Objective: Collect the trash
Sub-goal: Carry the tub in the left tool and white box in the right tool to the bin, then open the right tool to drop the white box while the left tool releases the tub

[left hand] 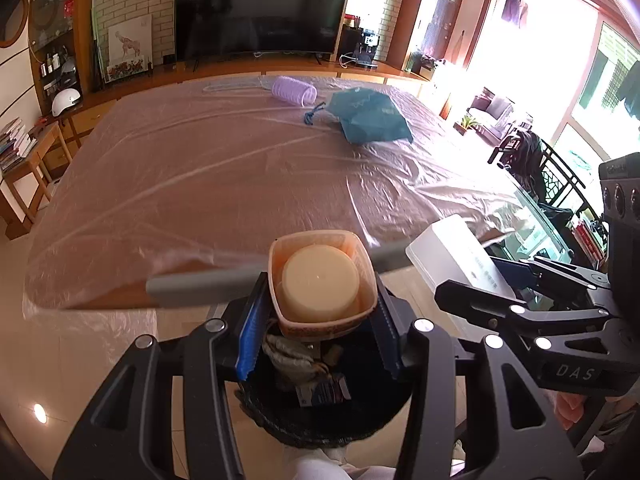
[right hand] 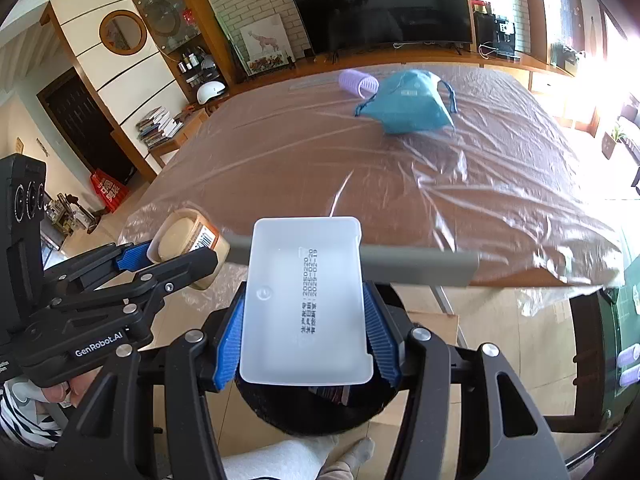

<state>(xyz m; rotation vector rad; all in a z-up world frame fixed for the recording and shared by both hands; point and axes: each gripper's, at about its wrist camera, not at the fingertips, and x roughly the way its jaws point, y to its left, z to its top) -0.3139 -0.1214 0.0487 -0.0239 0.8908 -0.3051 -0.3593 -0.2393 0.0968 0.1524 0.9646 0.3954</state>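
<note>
The left gripper [left hand: 320,312] fingers clamp a small square orange plastic cup [left hand: 322,280] with a cream lid, and the right gripper [right hand: 306,320] fingers clamp a frosted white rectangular plastic tray [right hand: 304,300]; both hang above a dark round trash bin [left hand: 320,408] just off the plastic-covered tabletop [left hand: 200,168] edge

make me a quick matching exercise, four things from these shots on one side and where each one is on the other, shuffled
Things:
1. orange cup
2. white tray
3. purple hair roller
4. teal bag

Places:
A. in the right gripper
B. far end of the table, left of the bag
C. in the left gripper
D. far end of the table, right of the roller

Pairs: 1-C, 2-A, 3-B, 4-D
</note>
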